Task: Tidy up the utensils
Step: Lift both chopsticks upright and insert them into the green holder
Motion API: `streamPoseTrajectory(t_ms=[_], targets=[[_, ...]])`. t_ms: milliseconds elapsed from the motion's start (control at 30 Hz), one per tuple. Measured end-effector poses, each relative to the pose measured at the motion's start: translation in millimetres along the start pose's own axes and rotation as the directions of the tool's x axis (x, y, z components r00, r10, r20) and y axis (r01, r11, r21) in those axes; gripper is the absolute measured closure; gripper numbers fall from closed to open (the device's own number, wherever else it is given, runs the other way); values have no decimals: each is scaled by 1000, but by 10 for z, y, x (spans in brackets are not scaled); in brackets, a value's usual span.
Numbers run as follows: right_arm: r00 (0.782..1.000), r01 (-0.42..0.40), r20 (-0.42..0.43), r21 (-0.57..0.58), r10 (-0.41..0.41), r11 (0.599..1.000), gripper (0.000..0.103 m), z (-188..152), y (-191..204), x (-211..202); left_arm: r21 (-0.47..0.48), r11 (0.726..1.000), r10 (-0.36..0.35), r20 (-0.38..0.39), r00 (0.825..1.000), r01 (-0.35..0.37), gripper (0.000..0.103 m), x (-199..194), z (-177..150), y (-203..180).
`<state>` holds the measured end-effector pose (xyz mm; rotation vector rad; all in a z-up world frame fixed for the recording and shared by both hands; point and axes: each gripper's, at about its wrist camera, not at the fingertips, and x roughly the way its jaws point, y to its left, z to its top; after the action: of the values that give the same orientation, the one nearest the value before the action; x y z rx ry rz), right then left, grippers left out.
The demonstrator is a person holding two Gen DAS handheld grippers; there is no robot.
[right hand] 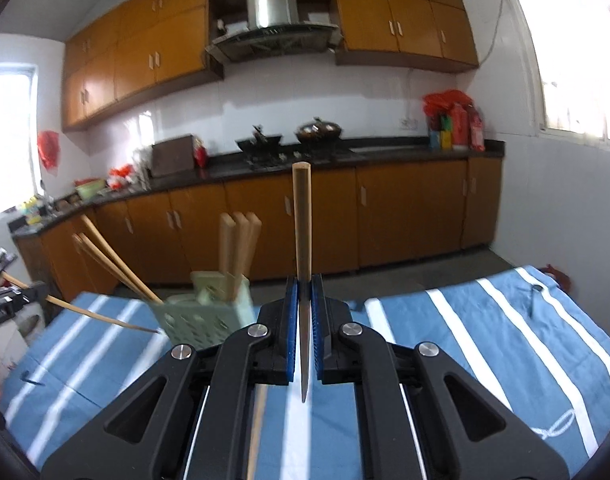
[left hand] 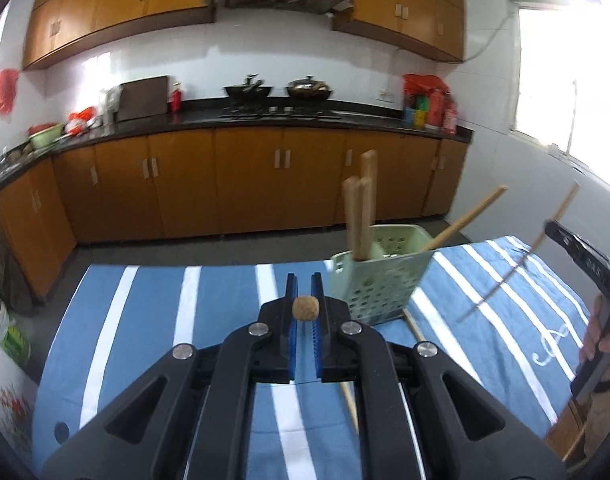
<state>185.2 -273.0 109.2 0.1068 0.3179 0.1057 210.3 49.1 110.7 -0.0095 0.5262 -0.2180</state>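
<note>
Blue-and-white striped cloth covers the counter (left hand: 145,320) under me, kitchen cabinets behind. My right gripper (right hand: 305,304) is pinching a wooden-handled knife (right hand: 302,216), handle up, blade pointing back toward the camera. My left gripper (left hand: 304,300) is clamped on a chopstick (left hand: 305,308), seen end-on. Beside it stands the green utensil basket (left hand: 381,284), wooden handles and chopsticks sticking out. One chopstick (left hand: 415,328) lies on the cloth at the basket's foot.

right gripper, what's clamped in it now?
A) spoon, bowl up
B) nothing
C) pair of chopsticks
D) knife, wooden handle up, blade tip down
D: in the right wrist view the right gripper is shut on a knife, with its wooden handle above the jaws and its steel blade tip below them.
</note>
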Motion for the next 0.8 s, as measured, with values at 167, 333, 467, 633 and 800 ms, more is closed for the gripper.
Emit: streamPoseTrajectory(t_ms=[167,333,467,633,800], targets=[[992,-115,59,16,114,993,96,253,133,-168,68,994,-84,5,996,84,96,-228,173,-234],[977,-185,107,8,183,983,96,390,286,-232,78,991,-116,53,992,112,96,-374,344,-393],[971,-201,135,-7,200,980,96,470,391,-177,49,993,-112,124,986,107,96,-375,523,-479],[961,-203,190,-14,202,979,96,591,472,-139,-18,995,-95,230,969,102,96,-322,787,-547],[955,-167,246,-18,166,986,96,648,507,6,-57,996,-48,299,953,68,96,-130,941,-576]])
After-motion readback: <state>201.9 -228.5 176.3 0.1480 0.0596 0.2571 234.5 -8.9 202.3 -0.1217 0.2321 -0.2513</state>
